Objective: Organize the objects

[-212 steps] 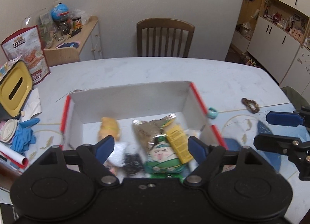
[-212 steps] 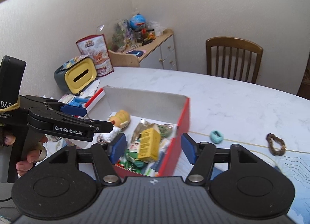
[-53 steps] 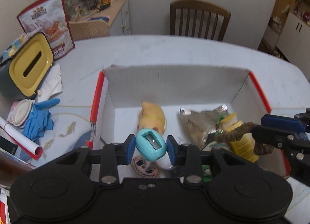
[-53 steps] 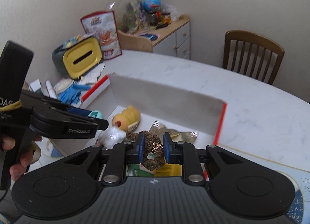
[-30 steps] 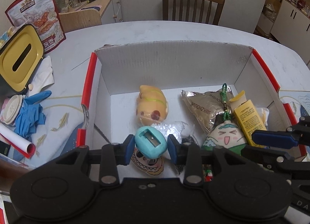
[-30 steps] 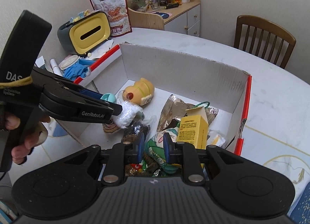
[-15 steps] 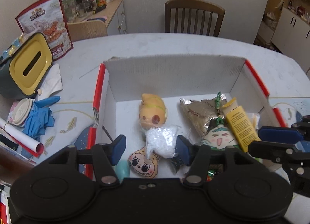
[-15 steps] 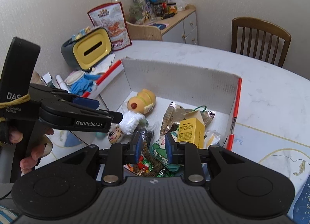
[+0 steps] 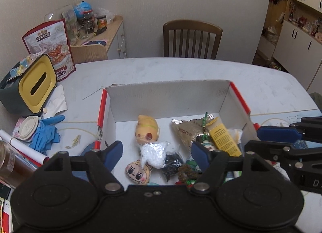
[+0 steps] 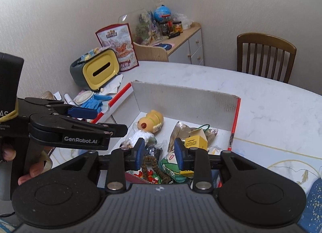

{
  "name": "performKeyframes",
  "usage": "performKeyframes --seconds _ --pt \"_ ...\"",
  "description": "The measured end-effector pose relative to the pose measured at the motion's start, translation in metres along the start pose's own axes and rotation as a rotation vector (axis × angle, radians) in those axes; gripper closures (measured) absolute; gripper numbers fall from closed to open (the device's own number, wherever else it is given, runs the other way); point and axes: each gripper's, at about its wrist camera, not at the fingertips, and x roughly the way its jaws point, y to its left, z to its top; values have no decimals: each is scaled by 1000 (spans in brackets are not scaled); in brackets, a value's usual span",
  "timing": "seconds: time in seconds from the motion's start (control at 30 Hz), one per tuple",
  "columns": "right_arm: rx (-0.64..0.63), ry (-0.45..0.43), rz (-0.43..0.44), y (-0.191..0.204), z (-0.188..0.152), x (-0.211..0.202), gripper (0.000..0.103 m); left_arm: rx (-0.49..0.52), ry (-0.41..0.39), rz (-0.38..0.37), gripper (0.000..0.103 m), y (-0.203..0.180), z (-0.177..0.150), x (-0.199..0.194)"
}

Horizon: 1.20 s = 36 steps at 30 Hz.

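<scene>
Release step over the open box [image 9: 169, 96] on the desk [image 9: 181, 69]. Left hand-held gripper [image 9: 157, 154] stands wide apart and empty; right hand-held gripper [image 10: 159, 153] is parted, the brown hair tie [image 10: 154, 165] lying loose below it among the toys and packets, at 6 o'clock in the box. Next, judged: withdraw and look for any strays.

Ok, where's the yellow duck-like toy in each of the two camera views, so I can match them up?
Left wrist view: the yellow toy lies on the box floor, centre of the picture, just beyond the white plastic bundle.
Right wrist view: the same toy sits left of centre, in the box's far left corner area.
Shared landmark: the wooden chair behind the table, top centre in the left view, upper right in the right.
</scene>
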Motion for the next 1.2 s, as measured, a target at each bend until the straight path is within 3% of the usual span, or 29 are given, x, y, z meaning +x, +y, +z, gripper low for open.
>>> performKeyframes --seconds 0.1,0.23,0.5,0.87,1.0,1.2 --pt "1 -35 -9 -1 -2 -11 47 1 -16 1 21 -1 -3 -8" --pt "-6 -53 -12 -2 -6 -24 47 5 -44 11 15 -2 -7 -19" --pt "-28 -96 -11 1 -12 -44 30 1 -117 4 2 -6 -13 -45" --pt "-13 -127 -24 -1 -26 -61 19 15 -156 15 0 -17 -23 -63" --pt "-6 -164 -42 -3 -31 -69 0 6 -150 17 0 -18 -27 -66" --pt "12 -169 -43 -3 -38 -74 0 -2 -140 11 0 -20 -33 -70"
